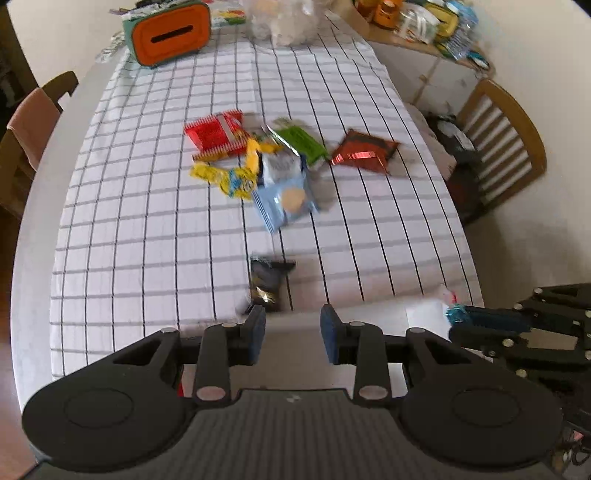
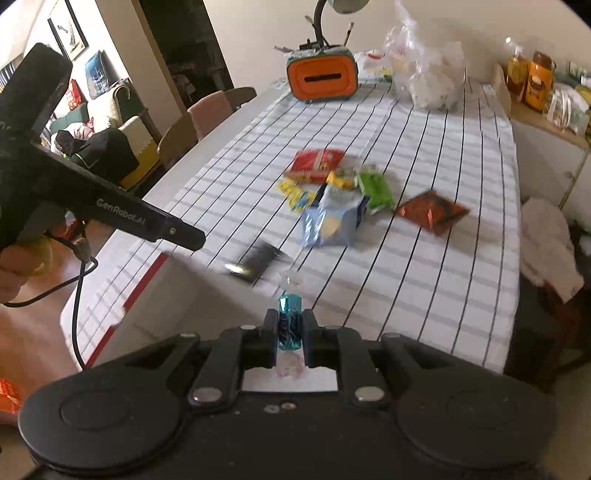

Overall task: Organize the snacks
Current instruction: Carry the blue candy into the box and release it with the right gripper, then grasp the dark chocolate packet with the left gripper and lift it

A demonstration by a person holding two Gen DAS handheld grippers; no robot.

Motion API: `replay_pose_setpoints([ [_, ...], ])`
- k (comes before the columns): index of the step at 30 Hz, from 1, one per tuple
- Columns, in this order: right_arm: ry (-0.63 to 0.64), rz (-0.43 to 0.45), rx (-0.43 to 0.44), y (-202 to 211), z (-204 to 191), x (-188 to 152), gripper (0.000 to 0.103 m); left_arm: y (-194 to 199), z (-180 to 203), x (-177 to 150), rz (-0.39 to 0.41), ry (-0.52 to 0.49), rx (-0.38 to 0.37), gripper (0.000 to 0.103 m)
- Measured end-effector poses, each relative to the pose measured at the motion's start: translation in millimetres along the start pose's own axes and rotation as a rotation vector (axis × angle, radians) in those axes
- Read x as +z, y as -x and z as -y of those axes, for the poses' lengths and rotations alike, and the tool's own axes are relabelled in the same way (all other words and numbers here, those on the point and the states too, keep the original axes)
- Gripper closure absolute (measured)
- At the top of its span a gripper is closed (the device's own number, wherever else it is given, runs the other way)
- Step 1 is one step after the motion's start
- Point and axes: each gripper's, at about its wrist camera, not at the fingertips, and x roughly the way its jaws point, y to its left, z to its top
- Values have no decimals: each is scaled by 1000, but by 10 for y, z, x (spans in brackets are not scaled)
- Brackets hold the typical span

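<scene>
Room for moving: lying open across the near and left parts of the table (image 1: 122,229), with bare checked cloth stretching from the snack cluster to the near edge. Crowding only at the far end, with one orange tissue box (image 1: 170,33) and one clear plastic bag (image 1: 284,18) standing close to the far edge. Flanking the long sides, one chair on the left (image 1: 33,122) and one slatted chair on the right (image 1: 502,147), both apart from the cloth.

Hovering over the near edge: left hand-held gripper (image 1: 293,321), standing narrowly parted with nothing between the pads. Gripping a teal wrapped candy (image 2: 290,301): right hand-held gripper (image 2: 290,328), closed tight on it above the near edge, the clear twisted wrapper ends sticking out past the pads front and back.

Counting the snacks lying on the cloth:
- one dark packet (image 1: 271,280), lying alone just beyond the left fingertips, well short of the cluster
- one light blue packet (image 1: 286,199), at the near side of the cluster
- one green packet (image 1: 301,142), behind it
- one red-brown foil packet (image 1: 364,151), lying slightly apart to the right
- red packets (image 1: 216,134), overlapping at the left; looking like two
- yellow wrappers (image 1: 229,179), touching the blue one; number blurred
</scene>
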Motion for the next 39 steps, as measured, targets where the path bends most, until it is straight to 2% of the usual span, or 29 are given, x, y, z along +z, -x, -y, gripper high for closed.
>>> replay_pose_setpoints([
  [4,-11,-45,21,-82,-114,-261,92,-69,44,-263,-38,-13,-9,71],
  [8,-14,-80,20,-248,-240,-463,92,-126,-19,-341,-56,-7,18,71],
  [13,0,-111,-27,-429,-319,-609,92,-101,-123,-267,-29,-2,64,71],
  [20,-30,-145,-43,-581,-289,-678,92,-279,-205,136,-7,-102,127,71],
  [24,-32,-162,-51,-663,-325,-682,92,-537,-274,387,-67,-123,103,70],
  [29,-49,-198,-75,-785,-334,-685,91,-940,-271,571,-164,-168,76,55],
  [32,-62,-209,-85,-822,-333,-677,91,-1141,-254,635,-204,-220,81,50],
  [35,-84,-215,-90,-844,-320,-648,91,-1314,-257,677,-256,-278,53,40],
  [38,-96,-221,-87,-864,-321,-612,89,-1442,-254,678,-296,-309,16,39],
  [39,-99,-221,-85,-864,-325,-606,86,-1486,-245,671,-313,-322,6,38],
])
